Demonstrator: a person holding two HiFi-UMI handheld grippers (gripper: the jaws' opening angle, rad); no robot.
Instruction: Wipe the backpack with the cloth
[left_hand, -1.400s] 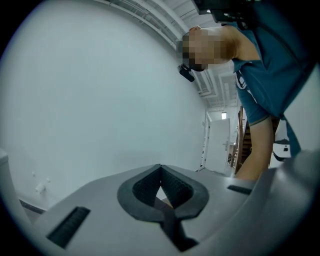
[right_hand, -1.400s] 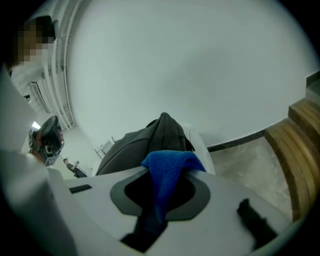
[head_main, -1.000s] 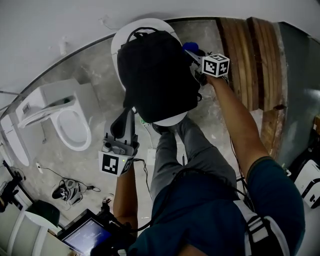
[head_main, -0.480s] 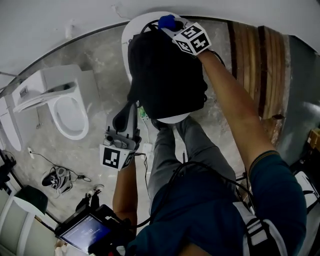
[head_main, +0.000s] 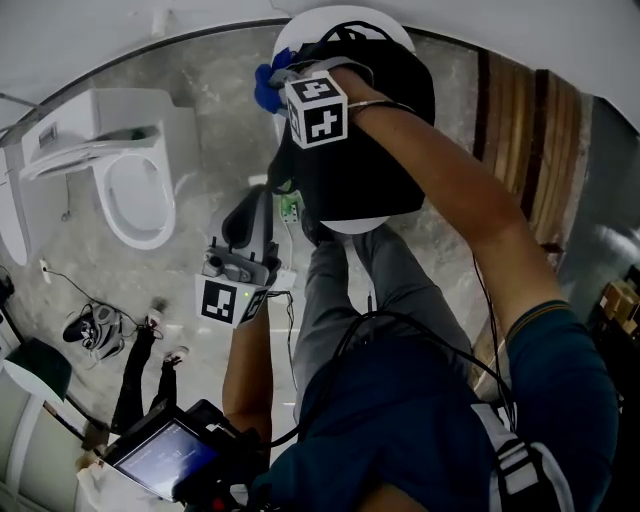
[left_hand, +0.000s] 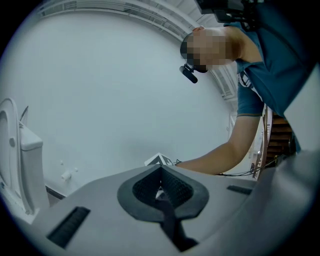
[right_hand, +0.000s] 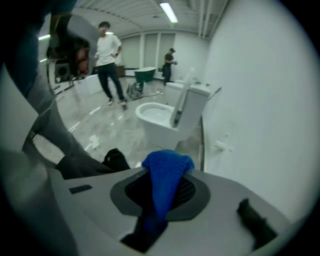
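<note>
A black backpack (head_main: 385, 165) lies on a round white stand (head_main: 345, 236) at the top of the head view. My right gripper (head_main: 280, 88) is over the backpack's upper left edge, shut on a blue cloth (head_main: 266, 86). In the right gripper view the cloth (right_hand: 166, 172) bulges out between the shut jaws of the right gripper (right_hand: 161, 192). A black part of the backpack (right_hand: 116, 159) shows just left of them. My left gripper (head_main: 246, 212) points up beside the backpack's lower left corner. Its jaws are shut in the left gripper view (left_hand: 161, 192), with nothing seen between them.
A white toilet (head_main: 133, 198) stands left of the stand, against the white wall, and shows again in the right gripper view (right_hand: 167, 116). Wooden planks (head_main: 522, 120) lie at the right. Shoes and cables (head_main: 95, 330) are on the marble floor. A person (right_hand: 109, 60) stands far off.
My right gripper swept the blue cloth from the backpack's right side, over its top, to its upper left edge. The left gripper stayed where it was.
</note>
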